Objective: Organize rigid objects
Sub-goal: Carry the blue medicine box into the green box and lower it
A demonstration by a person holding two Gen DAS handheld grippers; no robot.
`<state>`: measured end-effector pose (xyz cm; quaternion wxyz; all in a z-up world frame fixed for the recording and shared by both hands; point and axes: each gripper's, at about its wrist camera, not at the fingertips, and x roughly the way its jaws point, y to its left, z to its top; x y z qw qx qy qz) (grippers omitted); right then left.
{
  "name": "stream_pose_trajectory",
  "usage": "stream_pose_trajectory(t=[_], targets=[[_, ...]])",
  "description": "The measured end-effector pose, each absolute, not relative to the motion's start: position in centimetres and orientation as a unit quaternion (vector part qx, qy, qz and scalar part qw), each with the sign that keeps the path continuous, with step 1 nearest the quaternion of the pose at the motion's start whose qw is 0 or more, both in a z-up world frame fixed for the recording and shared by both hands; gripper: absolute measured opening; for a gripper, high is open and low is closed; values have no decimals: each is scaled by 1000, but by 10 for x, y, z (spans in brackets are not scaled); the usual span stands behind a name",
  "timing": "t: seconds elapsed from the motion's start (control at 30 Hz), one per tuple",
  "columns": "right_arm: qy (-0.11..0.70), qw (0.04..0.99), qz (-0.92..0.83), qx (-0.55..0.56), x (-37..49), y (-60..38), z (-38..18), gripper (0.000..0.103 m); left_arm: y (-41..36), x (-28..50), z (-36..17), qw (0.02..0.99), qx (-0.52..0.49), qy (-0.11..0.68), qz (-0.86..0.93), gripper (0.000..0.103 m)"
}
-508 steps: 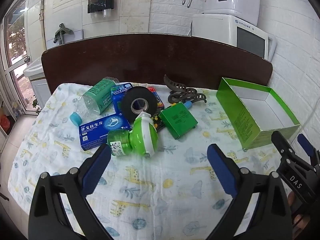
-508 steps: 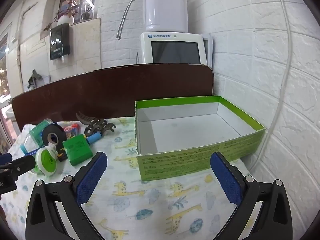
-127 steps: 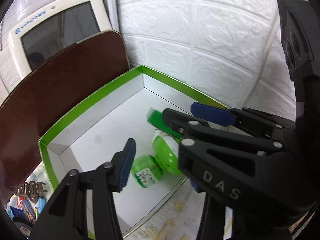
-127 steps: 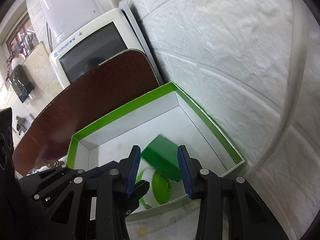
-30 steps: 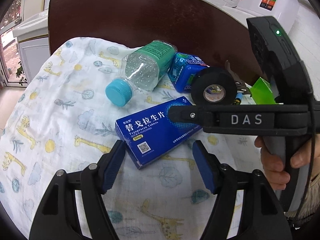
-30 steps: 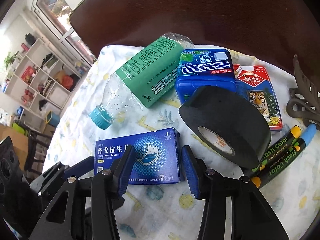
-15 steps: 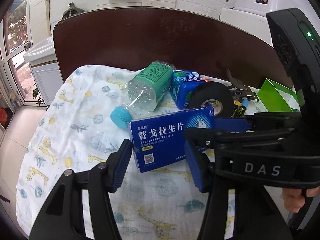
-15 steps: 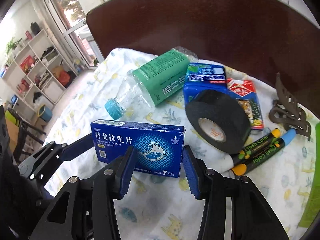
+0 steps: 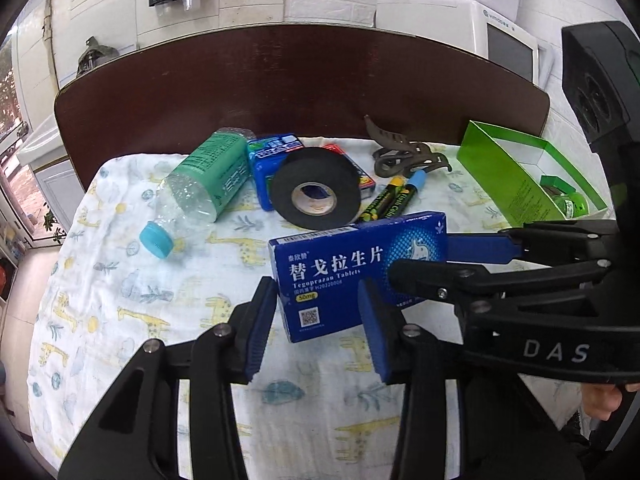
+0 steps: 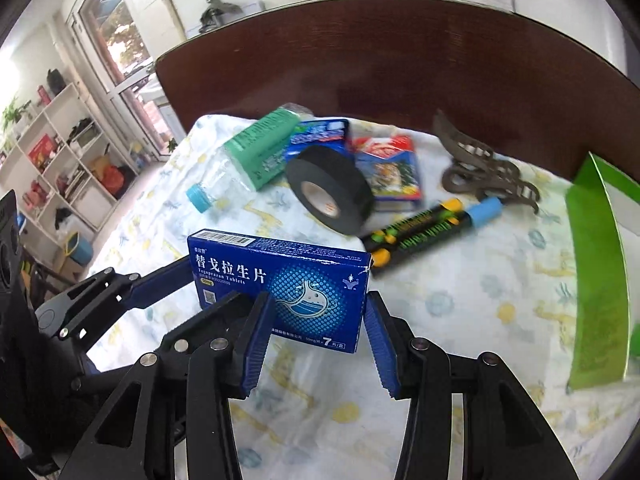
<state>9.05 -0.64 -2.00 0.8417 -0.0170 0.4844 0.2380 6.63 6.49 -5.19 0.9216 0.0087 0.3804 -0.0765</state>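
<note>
Both grippers are shut on one blue tablet box (image 9: 356, 272), held above the giraffe-print cloth (image 9: 132, 280). My left gripper (image 9: 316, 320) clamps its left end; my right gripper (image 10: 316, 324) clamps its right end, and the box also shows in the right wrist view (image 10: 280, 280). The right gripper's arm crosses the left wrist view from the right. On the cloth lie a green-label bottle (image 9: 200, 184), black tape roll (image 9: 314, 192), blue gum box (image 9: 268, 156), red card pack (image 10: 390, 168), markers (image 10: 432, 224) and a brown hair clip (image 9: 404, 156). The green box (image 9: 516, 176) at right holds green items (image 9: 564, 196).
A dark brown headboard (image 9: 304, 84) runs behind the cloth. A white appliance (image 9: 456, 24) stands against the white brick wall at the back right. Shelves (image 10: 52, 160) and a window lie off to the left.
The blue tablet box has risen off the cloth and moved toward the right, held between both grippers. The other objects have stayed put.
</note>
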Motion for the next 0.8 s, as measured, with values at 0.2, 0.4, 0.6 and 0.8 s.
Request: stream_pose_trajectory(t=[0.2, 0.4, 0.6, 0.8], targets=[[471, 855, 217, 10, 89, -41, -13, 49, 32, 70, -36, 926, 49, 364, -85, 40], [443, 872, 203, 36, 88, -81, 4, 49, -5, 79, -14, 931, 79, 340, -104, 40], [414, 891, 173, 70, 94, -133, 23, 49, -59, 96, 5, 931, 111, 318, -140, 40], [387, 909, 118, 102, 96, -198, 37, 49, -127, 118, 19, 923, 150, 302, -187, 41]])
